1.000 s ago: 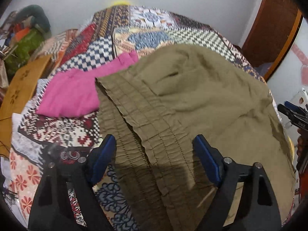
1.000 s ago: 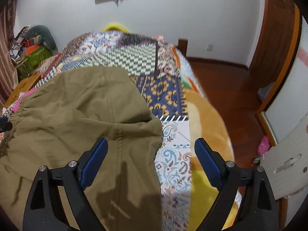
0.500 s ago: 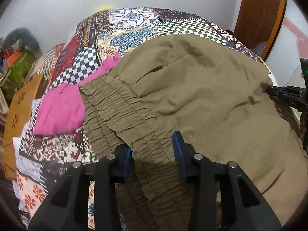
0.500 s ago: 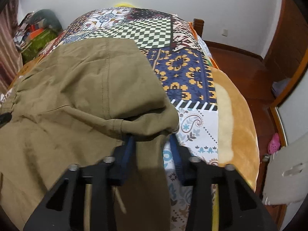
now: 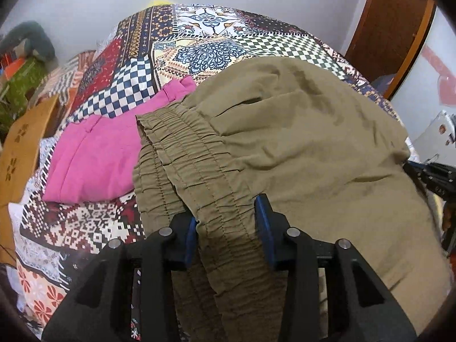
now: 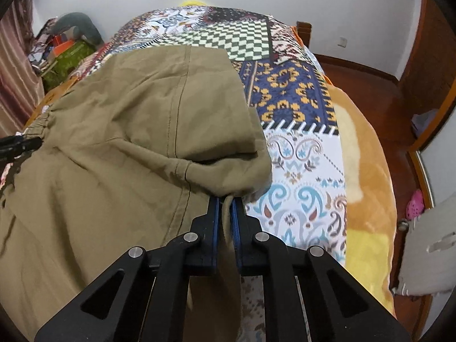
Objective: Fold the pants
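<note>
On the bed (image 5: 199, 45), spread with a patchwork quilt, olive pants (image 5: 299, 131) lie across the near half. At their gathered waistband the left gripper (image 5: 228, 228) has its pads partly closed around a bunch of elastic cloth. At the other end the right gripper (image 6: 225, 213) is pressed together, pinching a fold of the pants' edge. A pink garment (image 5: 97, 154) lies just left of the waistband, touching it.

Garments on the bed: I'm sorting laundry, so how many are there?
2: the olive pants spread across the quilt, and a pink garment left of their waistband. Others may lie hidden underneath.
</note>
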{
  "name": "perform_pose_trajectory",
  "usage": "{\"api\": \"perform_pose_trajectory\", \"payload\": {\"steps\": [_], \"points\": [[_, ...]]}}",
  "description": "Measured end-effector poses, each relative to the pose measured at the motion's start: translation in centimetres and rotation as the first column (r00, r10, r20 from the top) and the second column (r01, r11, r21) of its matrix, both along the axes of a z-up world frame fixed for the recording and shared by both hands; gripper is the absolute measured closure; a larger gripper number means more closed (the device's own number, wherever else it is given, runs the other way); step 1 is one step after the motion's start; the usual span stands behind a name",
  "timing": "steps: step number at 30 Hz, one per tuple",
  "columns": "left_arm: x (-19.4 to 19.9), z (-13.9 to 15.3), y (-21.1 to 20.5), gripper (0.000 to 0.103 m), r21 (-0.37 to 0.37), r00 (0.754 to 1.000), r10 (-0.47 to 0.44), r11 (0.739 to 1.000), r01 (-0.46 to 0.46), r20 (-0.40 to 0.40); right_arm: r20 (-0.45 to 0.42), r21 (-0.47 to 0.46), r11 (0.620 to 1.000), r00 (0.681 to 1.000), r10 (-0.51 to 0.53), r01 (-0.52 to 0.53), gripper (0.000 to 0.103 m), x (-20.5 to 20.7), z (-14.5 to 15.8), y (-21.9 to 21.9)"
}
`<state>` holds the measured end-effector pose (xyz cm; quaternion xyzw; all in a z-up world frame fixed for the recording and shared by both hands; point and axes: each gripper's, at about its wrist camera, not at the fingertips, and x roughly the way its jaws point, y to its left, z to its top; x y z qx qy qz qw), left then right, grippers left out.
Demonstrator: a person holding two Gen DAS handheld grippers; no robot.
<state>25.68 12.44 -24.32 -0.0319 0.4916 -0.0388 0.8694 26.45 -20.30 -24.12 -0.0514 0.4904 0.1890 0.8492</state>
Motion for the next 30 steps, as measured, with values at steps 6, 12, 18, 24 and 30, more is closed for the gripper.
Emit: {"api": "perform_pose_trajectory", "payload": {"steps": [6, 12, 18, 24, 30], "points": [[-0.7, 2.4, 1.8, 0.062, -0.028, 0.997, 0.064, 0.998, -0.063, 0.034, 0.043, 0.018, 1.0, 0.999, 0.004, -0.005, 0.085, 0.1, 2.6, -0.5], [0.1, 3.8, 3.9, 0.056, -0.035, 0.992, 0.121, 0.992, -0.12, 0.046, 0.137, 0.045, 0.999, 0.99, -0.009, 0.002, 0.06, 1.3, 5.7, -0.5], [2.5, 3.3, 4.6, 0.045, -0.018, 0.989, 0.142, 0.99, -0.142, 0.03, 0.153, 0.048, 0.999, 0.988, 0.005, -0.013, 0.056, 4.4, 6.0, 1.1], [5.8, 2.5, 5.3, 0.041, 0.003, 0.987, 0.16, 0.987, -0.16, 0.012, 0.121, 0.077, 0.996, 0.992, 0.04, -0.05, 0.056, 8.7, 5.7, 2.6], [8.9, 0.8, 6.5, 0.038, 0.003, 0.984, 0.179, 0.984, -0.179, -0.021, 0.069, 0.106, 0.992, 0.996, 0.059, -0.066, 0.056, 12.8, 4.5, 4.4]]}}
